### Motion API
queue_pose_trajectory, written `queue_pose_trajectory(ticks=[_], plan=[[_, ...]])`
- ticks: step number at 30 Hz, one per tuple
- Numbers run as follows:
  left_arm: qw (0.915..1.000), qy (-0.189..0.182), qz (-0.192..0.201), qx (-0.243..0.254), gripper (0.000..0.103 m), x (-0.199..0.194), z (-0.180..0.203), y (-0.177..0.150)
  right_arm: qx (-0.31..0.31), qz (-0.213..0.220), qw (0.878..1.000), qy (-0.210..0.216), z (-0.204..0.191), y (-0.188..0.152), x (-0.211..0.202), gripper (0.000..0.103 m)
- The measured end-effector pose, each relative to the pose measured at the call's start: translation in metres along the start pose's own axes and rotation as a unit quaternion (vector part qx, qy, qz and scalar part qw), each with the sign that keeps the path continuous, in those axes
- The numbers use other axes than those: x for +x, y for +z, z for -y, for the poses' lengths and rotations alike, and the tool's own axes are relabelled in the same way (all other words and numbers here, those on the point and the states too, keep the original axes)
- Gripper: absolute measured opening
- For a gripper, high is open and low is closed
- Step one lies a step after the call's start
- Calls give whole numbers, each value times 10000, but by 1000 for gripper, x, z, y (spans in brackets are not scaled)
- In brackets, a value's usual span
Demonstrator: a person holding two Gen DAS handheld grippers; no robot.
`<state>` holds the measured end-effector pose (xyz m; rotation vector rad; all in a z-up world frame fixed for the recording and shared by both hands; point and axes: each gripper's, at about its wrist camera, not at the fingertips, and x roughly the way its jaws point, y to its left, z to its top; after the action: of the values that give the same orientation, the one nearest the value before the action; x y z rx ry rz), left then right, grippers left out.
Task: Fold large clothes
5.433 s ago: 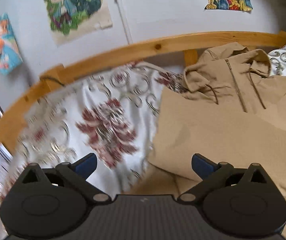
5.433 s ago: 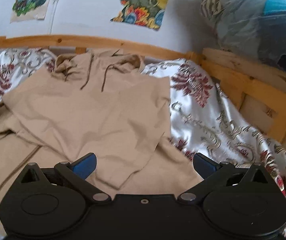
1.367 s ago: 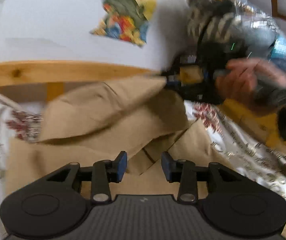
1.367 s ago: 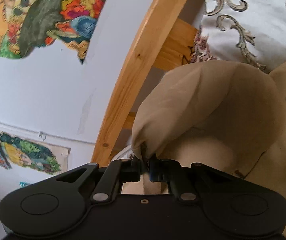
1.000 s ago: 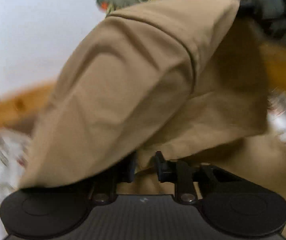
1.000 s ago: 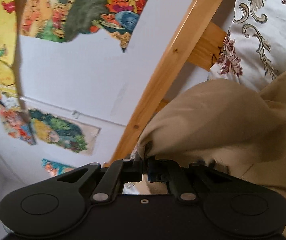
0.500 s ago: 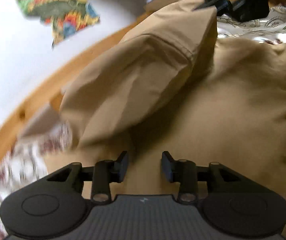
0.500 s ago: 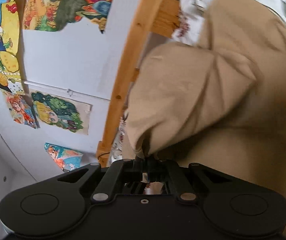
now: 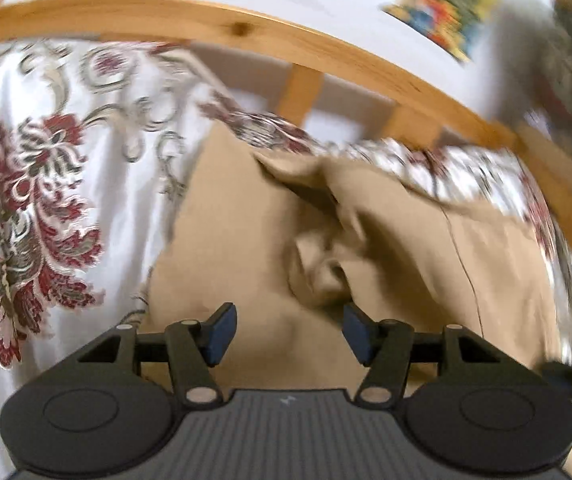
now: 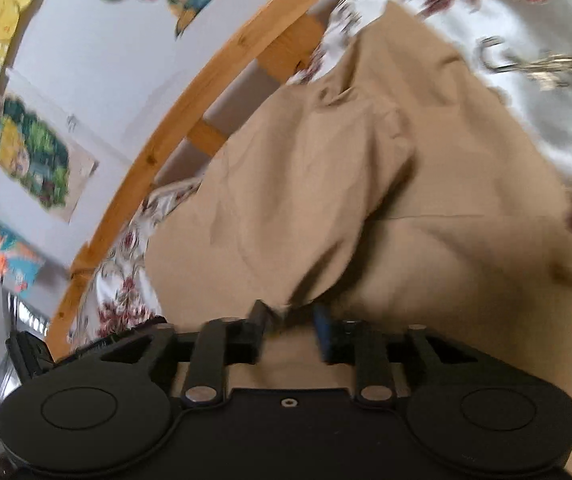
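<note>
Left wrist view: the picture is smeared with motion, most of all toward 2 o'clock, where a wall poster and a dark patterned mass at the right edge cannot be read. The tan garment lies on the bed's floral bedspread, filling the middle and running off toward 4 o'clock; its near part is hidden behind the gripper body. A crumpled fold bunches at its centre, and a thin seam or zip line runs from about 1 o'clock down to 5 o'clock, which suggests its long axis, though the blur leaves this uncertain. The wooden bed rail arcs across from 10 to 3 o'clock. The left gripper has just been opening: its jaws stand spread, nothing between them, only cloth seen beyond the gap. A dark object at the 4 o'clock edge is cut off.

Right wrist view: also blurred. The garment spreads from the centre toward 1 o'clock and off the frame at 4 o'clock, the rail slanting from 8 to 12 o'clock. The right gripper has just been opening too; its jaws are parted, a fold's edge hanging at their tips, unpinched. Posters dot the wall at 9 o'clock.
</note>
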<state>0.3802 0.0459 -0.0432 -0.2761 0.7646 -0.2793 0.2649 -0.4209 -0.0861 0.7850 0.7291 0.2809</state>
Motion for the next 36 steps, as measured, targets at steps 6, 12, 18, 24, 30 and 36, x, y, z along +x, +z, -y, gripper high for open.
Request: queue_pose_trajectory(ticks=[6, 12, 18, 24, 30, 36], plan=[[9966, -262, -344, -699, 63, 25, -23, 24, 302, 683, 9971, -120, 25, 18, -31, 56], [9947, -281, -572, -809, 49, 45, -7, 32, 524, 711, 9958, -233, 41, 76, 9, 56], [9989, 385, 23, 275, 4, 37, 31, 37, 501, 427, 9970, -406, 26, 104, 63, 7], [9925, 1032, 193, 621, 1, 46, 38, 33, -1871, 1269, 9666, -1210, -25, 112, 66, 3], [9910, 1003, 5, 884, 5, 49, 31, 25, -1758, 942, 9690, -1457, 11, 104, 91, 5], [9943, 887, 385, 444, 12, 13, 17, 23, -2344, 1491, 9453, -1708, -15, 89, 56, 37]])
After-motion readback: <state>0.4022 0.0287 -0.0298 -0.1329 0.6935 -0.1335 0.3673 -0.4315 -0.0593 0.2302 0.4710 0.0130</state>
